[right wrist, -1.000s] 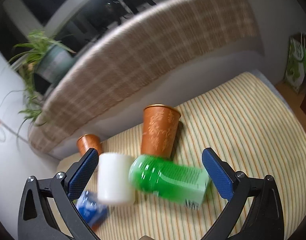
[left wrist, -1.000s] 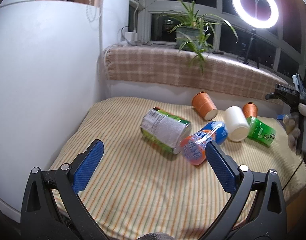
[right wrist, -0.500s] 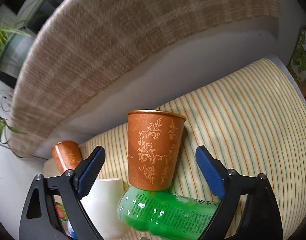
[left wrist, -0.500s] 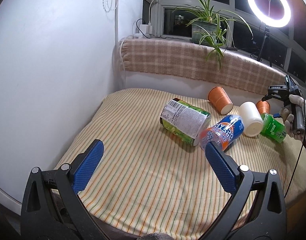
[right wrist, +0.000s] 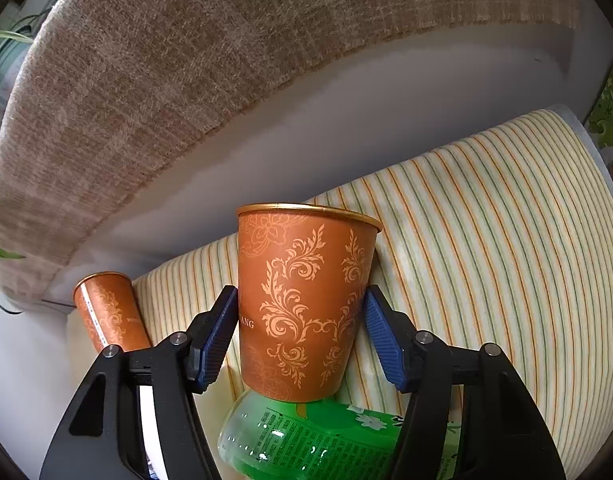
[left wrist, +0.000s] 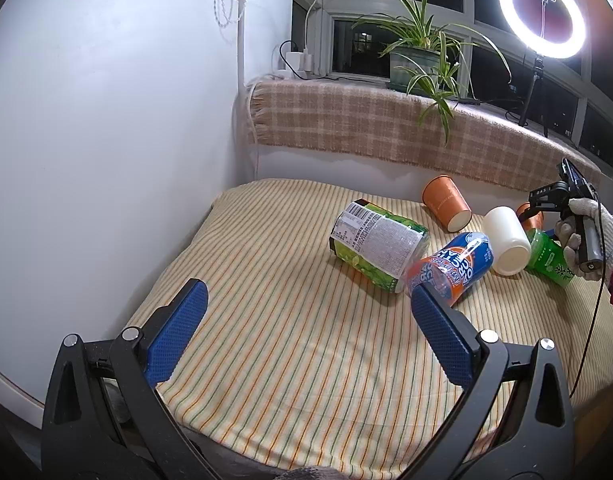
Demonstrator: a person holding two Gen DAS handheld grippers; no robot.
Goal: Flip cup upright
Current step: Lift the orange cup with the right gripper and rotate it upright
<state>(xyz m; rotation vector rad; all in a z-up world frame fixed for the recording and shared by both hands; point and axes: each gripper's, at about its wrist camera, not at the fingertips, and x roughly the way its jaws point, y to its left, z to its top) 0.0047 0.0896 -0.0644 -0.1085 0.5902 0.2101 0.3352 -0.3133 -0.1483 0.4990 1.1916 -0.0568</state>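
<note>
Left gripper gapes wide; right gripper has its fingers apparently pressed against something.

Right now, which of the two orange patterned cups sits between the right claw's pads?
The larger-looking orange cup, centred between the right claw pads, just above the green bottle. The other orange cup lies off to the left, outside the pads.
</note>
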